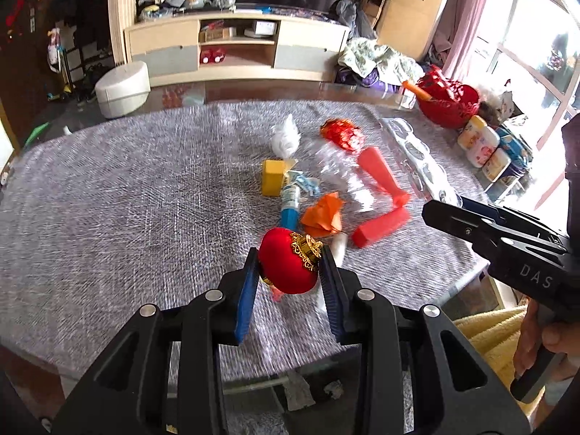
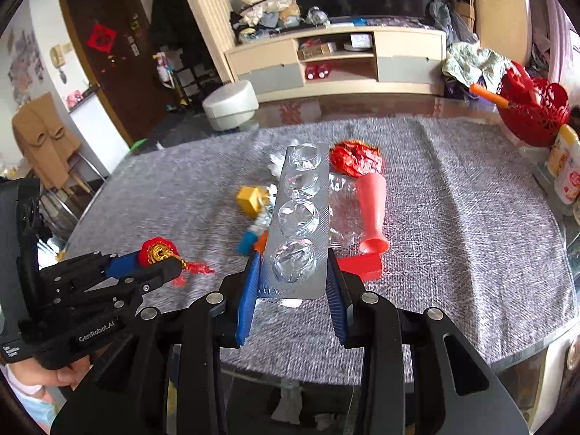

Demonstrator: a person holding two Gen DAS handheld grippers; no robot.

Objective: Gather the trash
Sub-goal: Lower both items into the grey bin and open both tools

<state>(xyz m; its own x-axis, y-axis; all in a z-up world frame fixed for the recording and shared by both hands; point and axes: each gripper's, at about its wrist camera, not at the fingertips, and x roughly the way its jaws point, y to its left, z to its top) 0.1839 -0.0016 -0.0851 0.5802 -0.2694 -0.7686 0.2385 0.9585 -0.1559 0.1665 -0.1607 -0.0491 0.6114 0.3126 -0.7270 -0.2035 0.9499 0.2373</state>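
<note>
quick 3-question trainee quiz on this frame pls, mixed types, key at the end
1. True or false: the left gripper is shut on the red lantern ornament.
2. What does the right gripper hold? A) yellow box B) clear blister tray C) orange paper
3. Fill in: the red openwork basket stands near the table's far ____ corner in the right wrist view.

Key: 1 true. 2 B, the clear blister tray; the yellow box and orange paper lie on the grey cloth. 3 right.

Red lantern ornament (image 1: 288,266), clear blister tray (image 2: 299,223)
</note>
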